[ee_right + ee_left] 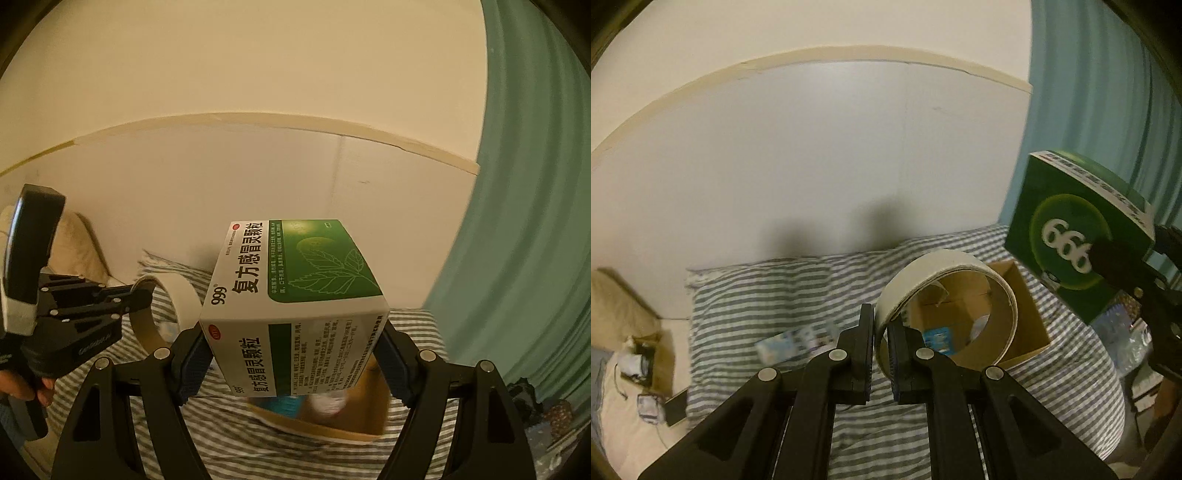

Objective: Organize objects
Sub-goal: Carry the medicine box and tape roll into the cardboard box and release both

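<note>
the left gripper (881, 354) is clamped on the wall of a roll of white tape (945, 284), one finger outside the ring and the other inside it, and it holds the roll up off the striped bedding (746, 295). through the ring, and just past it to the right, an open cardboard box (1027, 317) sits on the bed with a few small items inside (too blurred to name).

the right gripper (295, 365) is closed on a green and white medicine box (295, 295), its two blue pads pressing the left and right sides. the box hangs in the air above the cardboard box (332, 424), whose rim shows just under it. from the left wrist view the same medicine box (1078, 236) appears high at the right, near the teal curtain (1089, 92).

on the bedding to the left of the tape lies a small pale blue packet (790, 345), blurred. at the far left, a cream pillow (617, 310) leans by the wall, well apart from the cardboard box.
</note>
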Motion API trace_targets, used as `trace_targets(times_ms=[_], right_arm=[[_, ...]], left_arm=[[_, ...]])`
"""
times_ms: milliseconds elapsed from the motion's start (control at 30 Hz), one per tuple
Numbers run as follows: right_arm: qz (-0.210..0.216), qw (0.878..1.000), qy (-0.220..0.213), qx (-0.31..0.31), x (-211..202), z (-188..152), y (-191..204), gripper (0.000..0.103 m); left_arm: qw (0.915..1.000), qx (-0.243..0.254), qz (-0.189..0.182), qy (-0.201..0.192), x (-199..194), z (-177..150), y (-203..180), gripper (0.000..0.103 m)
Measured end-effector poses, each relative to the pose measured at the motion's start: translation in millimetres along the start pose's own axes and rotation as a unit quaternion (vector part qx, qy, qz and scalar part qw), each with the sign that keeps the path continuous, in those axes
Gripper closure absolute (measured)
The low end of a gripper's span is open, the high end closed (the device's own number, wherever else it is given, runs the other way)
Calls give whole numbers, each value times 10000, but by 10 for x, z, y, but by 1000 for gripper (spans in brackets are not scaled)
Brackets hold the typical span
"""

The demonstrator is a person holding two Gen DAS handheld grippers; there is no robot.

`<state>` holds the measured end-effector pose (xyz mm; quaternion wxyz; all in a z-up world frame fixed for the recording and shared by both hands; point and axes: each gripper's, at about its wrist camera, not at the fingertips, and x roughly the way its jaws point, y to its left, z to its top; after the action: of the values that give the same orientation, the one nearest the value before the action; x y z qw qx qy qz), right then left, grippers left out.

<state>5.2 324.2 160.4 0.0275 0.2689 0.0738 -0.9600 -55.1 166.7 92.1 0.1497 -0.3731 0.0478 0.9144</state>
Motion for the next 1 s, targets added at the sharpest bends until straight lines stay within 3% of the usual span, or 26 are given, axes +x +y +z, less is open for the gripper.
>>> trace_targets(times_ms=[133, 367, 667, 1000], right_arm=[[-108, 9997, 165, 132, 230, -26, -315, 25], [-151, 9968, 674, 397, 788, -374, -771, 25], [-496, 9890, 1277, 562, 1280, -826, -1250, 25], [-525, 9861, 1435, 657, 1461, -1078, -1310, 25]], left_arm=[[9997, 141, -95, 161, 335, 39, -260, 96], [9983, 280, -204, 477, 949, -92, -656, 96], [9957, 309, -197, 850, 1480, -290, -890, 96], [9944, 314, -114, 1007, 1758, -252, -965, 95]])
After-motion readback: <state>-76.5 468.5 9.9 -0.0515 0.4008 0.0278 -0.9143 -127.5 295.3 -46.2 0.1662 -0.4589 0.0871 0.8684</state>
